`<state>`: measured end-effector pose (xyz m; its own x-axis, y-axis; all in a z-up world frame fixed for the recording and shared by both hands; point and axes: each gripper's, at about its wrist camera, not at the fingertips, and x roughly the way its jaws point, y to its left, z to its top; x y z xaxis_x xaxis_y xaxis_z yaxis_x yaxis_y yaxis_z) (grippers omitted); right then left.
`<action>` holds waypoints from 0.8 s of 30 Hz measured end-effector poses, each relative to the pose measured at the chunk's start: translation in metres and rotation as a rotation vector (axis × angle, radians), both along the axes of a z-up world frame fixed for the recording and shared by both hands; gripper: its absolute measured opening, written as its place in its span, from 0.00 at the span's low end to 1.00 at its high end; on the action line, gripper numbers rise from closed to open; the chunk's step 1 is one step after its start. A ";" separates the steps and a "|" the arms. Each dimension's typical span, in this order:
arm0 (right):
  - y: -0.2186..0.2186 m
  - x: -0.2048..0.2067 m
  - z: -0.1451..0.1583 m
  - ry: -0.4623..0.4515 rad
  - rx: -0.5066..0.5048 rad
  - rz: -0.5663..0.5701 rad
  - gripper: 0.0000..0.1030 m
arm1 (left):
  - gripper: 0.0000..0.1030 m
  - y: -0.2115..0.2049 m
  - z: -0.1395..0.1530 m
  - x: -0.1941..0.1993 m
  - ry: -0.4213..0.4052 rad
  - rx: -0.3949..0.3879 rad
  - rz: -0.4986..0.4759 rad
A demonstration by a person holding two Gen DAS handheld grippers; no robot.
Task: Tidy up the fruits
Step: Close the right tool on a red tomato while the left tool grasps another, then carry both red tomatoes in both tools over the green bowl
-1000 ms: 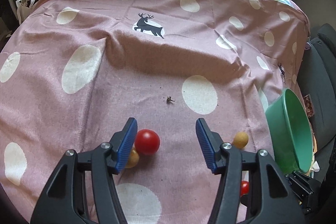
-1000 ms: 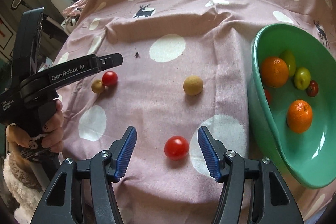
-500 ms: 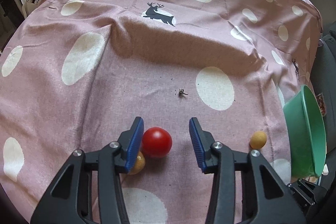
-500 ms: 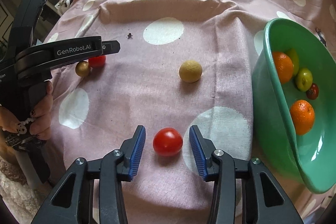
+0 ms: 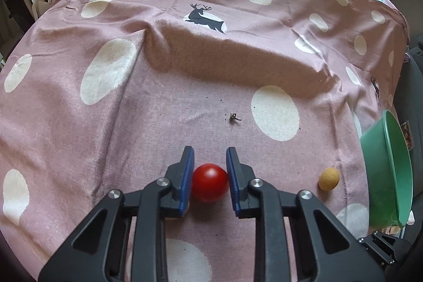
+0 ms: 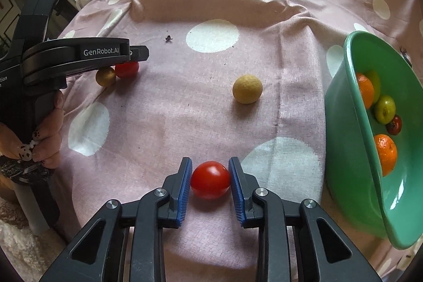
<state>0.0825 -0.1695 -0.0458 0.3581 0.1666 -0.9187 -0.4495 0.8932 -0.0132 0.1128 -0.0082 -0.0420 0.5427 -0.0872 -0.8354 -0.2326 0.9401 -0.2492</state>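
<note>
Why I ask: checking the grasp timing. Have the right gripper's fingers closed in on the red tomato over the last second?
Yes. The right gripper narrowed: its blue pads now flank the red tomato closely, which stays beside the same white dot.

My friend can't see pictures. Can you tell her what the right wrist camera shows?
The right gripper has its blue pads closed around a red tomato on a pink spotted cloth. To the right, a tilted green bowl holds oranges and other fruit. Farther back lies a yellow fruit, and at left the left gripper reaches over another tomato.
</note>
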 end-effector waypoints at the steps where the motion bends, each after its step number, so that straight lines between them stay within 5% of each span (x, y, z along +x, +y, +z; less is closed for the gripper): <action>1: 0.000 0.000 0.000 0.001 0.003 0.000 0.29 | 0.23 -0.001 0.000 0.000 0.000 0.001 -0.003; 24: -0.032 0.014 0.030 -0.011 0.233 -0.100 0.29 | 0.15 -0.001 0.008 -0.009 -0.001 -0.070 -0.004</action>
